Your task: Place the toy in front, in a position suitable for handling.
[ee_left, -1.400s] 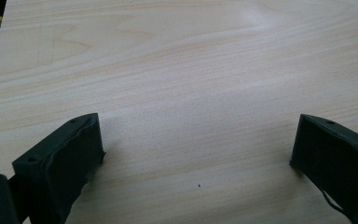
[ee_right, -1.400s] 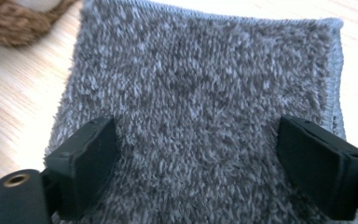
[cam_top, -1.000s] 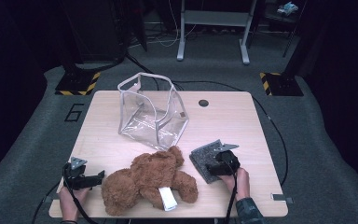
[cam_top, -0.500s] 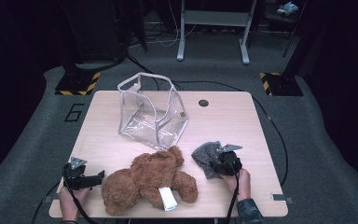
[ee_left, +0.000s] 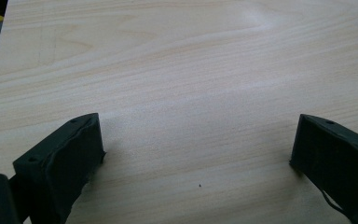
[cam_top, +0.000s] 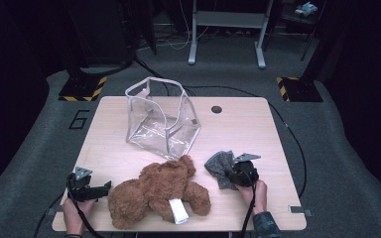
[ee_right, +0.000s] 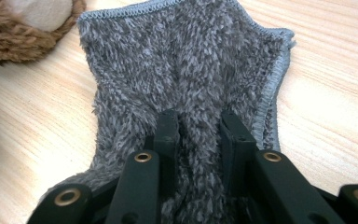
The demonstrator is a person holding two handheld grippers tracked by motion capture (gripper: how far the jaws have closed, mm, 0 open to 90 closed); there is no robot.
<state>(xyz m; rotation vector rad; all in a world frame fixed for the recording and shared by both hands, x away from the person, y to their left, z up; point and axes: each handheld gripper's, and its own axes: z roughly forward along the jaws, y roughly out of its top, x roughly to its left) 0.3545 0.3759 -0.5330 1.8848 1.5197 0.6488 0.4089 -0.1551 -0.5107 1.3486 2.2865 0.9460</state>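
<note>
A grey fuzzy cloth (cam_top: 219, 166) (ee_right: 186, 70) lies bunched on the table's right front. My right gripper (cam_top: 234, 174) (ee_right: 199, 122) is shut on a fold of it, jaws pinching the pile between them. A brown teddy bear (cam_top: 158, 196) with a white tag lies at the front centre, and its edge (ee_right: 14, 28) shows at the top left of the right gripper view. My left gripper (cam_top: 99, 191) (ee_left: 196, 154) rests low at the front left, open, jaws wide apart over bare wood, just left of the bear. A clear plastic bag (cam_top: 162, 119) stands open behind the bear.
The wooden table (cam_top: 253, 129) has a round black grommet (cam_top: 216, 109) near its far edge. Black cables trail off both front corners. Dark carpet, stands with hazard-striped bases and a metal frame surround the table.
The grey cloth has gone from lying flat to gathered and bunched in my right gripper, pulled slightly left. The left gripper and the bear have stayed put.
</note>
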